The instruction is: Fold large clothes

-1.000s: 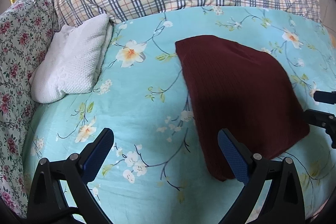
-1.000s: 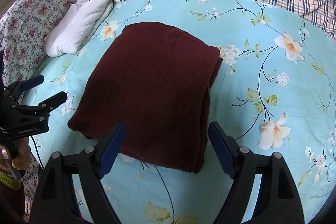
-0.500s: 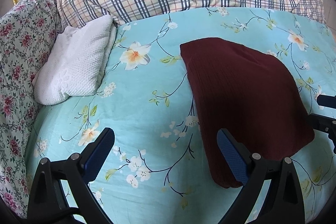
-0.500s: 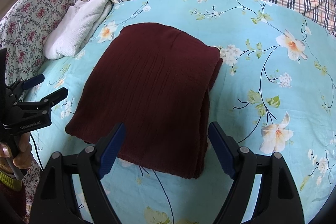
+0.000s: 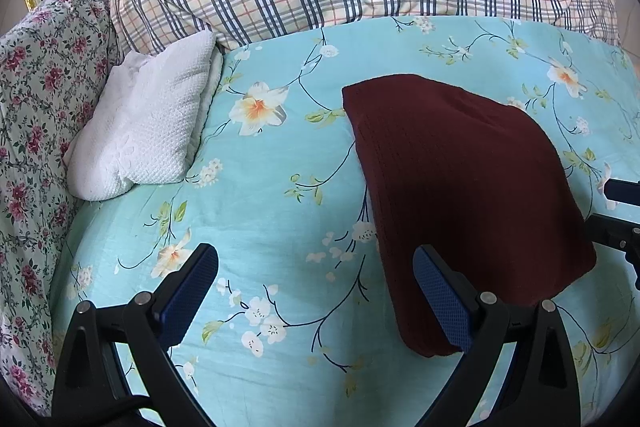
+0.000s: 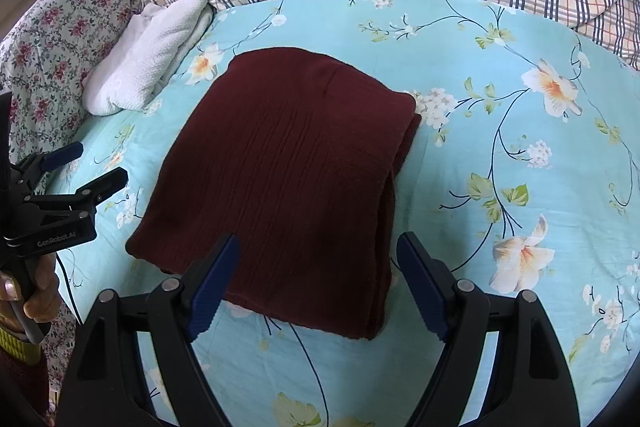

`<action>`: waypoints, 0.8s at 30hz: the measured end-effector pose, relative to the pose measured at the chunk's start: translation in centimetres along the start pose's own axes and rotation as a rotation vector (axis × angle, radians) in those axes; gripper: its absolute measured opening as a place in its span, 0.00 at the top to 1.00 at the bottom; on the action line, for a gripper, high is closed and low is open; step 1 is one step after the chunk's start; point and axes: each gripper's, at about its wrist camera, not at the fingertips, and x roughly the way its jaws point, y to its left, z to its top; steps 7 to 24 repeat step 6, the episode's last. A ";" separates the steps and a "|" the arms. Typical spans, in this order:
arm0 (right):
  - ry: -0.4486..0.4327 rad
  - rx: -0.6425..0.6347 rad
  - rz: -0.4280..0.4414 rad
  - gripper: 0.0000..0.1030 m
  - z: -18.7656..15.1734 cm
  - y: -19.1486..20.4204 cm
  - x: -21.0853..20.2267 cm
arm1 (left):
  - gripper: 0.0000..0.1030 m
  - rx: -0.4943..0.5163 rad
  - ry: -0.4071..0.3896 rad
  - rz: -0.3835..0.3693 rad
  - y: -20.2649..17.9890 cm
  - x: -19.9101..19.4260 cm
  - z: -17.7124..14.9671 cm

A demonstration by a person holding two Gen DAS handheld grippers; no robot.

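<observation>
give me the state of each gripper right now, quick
Left gripper: open, holding nothing, above the bedsheet beside the maroon garment.
Right gripper: open, holding nothing, at the folded garment's near edge.

The folded maroon garment (image 6: 288,163) is matt ribbed knit cloth; the white towel (image 5: 148,127) is a bumpy waffle weave; the bed sheet (image 5: 260,211) is smooth printed cotton; the gripper pads (image 6: 214,283) are textured blue rubber on black plastic

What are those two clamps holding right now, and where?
Nothing. The left gripper and right gripper are both open and empty; the folded maroon garment lies free on the bedsheet.
</observation>
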 end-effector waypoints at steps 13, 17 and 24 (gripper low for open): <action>0.003 0.009 0.006 0.21 0.0 -0.3 0.3 | 0.04 -0.014 0.004 -0.004 0.2 -0.1 -0.1; 0.003 0.009 0.006 0.21 0.0 -0.3 0.3 | 0.04 -0.014 0.004 -0.004 0.2 -0.1 -0.1; 0.003 0.009 0.006 0.21 0.0 -0.3 0.3 | 0.04 -0.014 0.004 -0.004 0.2 -0.1 -0.1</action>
